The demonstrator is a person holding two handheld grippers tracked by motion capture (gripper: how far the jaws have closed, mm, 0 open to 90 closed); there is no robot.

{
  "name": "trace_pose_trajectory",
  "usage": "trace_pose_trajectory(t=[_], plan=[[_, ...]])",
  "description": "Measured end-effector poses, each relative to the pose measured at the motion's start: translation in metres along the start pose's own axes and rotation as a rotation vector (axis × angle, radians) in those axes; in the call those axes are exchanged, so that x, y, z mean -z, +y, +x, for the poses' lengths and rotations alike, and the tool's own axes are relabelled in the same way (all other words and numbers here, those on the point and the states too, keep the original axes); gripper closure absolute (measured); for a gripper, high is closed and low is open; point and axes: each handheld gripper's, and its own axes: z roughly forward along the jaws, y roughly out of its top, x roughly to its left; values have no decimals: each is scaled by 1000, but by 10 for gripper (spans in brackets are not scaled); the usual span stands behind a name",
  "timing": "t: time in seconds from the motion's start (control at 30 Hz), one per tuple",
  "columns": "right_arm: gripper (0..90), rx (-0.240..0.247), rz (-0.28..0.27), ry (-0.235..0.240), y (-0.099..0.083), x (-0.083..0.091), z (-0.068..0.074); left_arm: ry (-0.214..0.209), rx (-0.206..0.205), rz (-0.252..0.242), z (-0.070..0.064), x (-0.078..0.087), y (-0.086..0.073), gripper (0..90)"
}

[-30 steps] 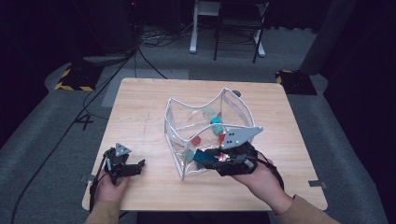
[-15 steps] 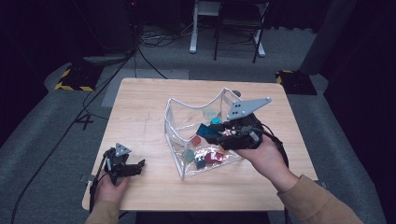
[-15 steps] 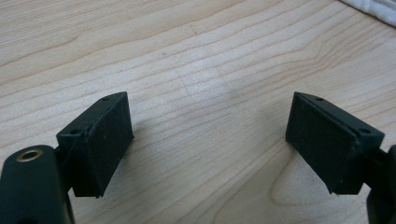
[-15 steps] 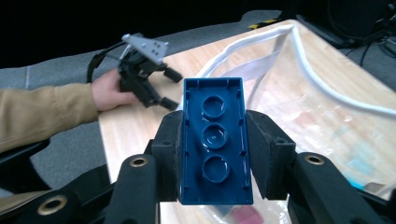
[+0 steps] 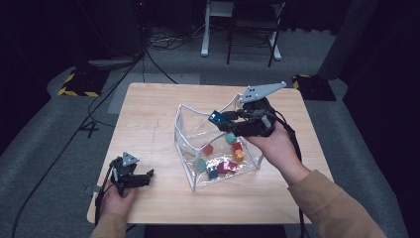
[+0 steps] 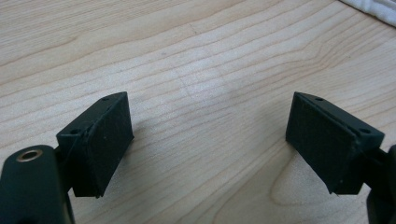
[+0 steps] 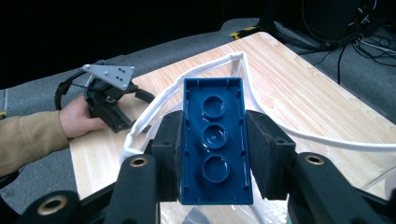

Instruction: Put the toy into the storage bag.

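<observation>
the right gripper (image 7: 214,144) is clamping a blue brick (image 7: 215,140) between its jaws, hollow underside facing the camera. below and behind it, the white rim of a clear bag (image 7: 184,81) is curving over the wooden table (image 7: 308,98). farther off, a hand (image 7: 77,119) is holding the left gripper (image 7: 109,95) at the table edge

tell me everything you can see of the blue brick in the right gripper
The blue brick is a long, glossy plastic building block, seen from its hollow underside: three round tubes in a row inside a thin rim. The right gripper is shut on it, its black pads pressing the two long sides, one end sticking out past them. In the high view it is held in the air above the clear bin, touching nothing else.
</observation>
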Motion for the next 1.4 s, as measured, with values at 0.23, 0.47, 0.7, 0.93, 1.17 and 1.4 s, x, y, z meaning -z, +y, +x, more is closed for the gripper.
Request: trace_pose_trajectory(t=[0.23, 0.47, 0.7, 0.93, 1.17, 1.4], plan=[[590, -13, 18, -5, 7, -16, -11, 0, 1, 1, 0, 0, 0, 150], [590, -21, 80, -6, 11, -42, -19, 0, 0, 0, 0, 0, 0, 150], [590, -25, 154, -7, 10, -66, -24, 0, 0, 1, 0, 0, 0, 151], [590, -31, 236, 33, 9, -85, -28, 0, 1, 0, 0, 0, 0, 151], [590, -15, 350, 34, 7, -104, -36, 0, 0, 0, 0, 0, 0, 151], [589, -8, 456, 57, 3, -119, -45, 0, 1, 0, 0, 0, 0, 151]])
